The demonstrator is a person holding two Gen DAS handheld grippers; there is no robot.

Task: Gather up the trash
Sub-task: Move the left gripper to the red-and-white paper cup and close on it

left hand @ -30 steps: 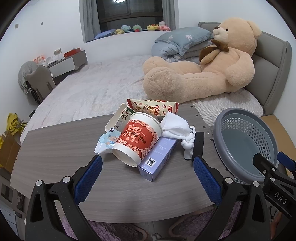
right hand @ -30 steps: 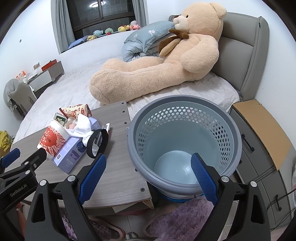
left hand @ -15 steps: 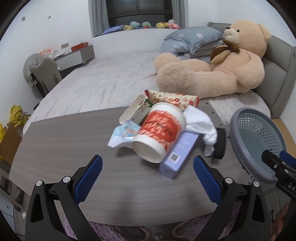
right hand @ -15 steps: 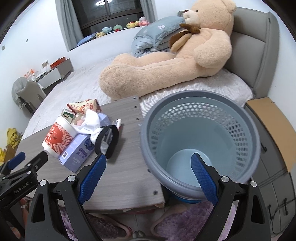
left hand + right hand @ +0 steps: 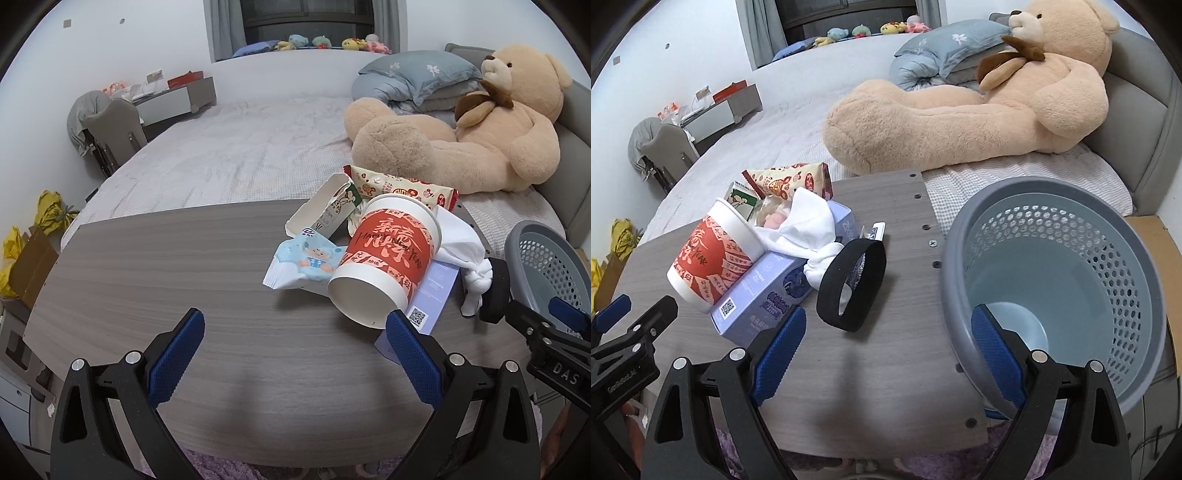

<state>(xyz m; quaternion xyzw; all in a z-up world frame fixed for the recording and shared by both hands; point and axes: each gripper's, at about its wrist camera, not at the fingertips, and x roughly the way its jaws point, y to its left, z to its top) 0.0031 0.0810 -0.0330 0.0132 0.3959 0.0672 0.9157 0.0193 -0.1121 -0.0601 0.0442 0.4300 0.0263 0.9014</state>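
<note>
At centre right of the left wrist view, the trash pile sits on the surface (image 5: pixel 166 266): cup (image 5: pixel 386 264) on its side, mouth toward the camera, resting on a purple box (image 5: pixel 430 295), with a tissue pack (image 5: pixel 306 260), open carton (image 5: pixel 325 212), snack wrapper (image 5: pixel 402 186), white cloth (image 5: pixel 461 247) and black band (image 5: pixel 495 291) crowded around it. Bin (image 5: pixel 1071 280) stands at lower right of the right wrist view, off the surface edge, nothing visible inside.

Step, as judged: start of collection, approach only, nothing picked yet. Left gripper (image 5: pixel 295 345) has its fingers spread wide and holds nothing; it is aimed at bare surface left of the pile, right finger just overlapping the cup and box in frame. Right gripper (image 5: pixel 886 345) is likewise wide apart and empty, between band (image 5: pixel 851 286) and bin.

Next move probably calls for one gripper to line up on an outer item (band or cup looks easiest), close, then carry it over the bin rim. Cup is stacked on the box, so pulling it may shift the others.

Hard to tell: what lies under the cloth, something pink (image 5: pixel 774 221) there is unclear; a small flat item (image 5: pixel 877 232) behind the band is unreadable. Bin is cut off at the right edge of the left view. Contact between fingers and surface cannot be told.
</note>
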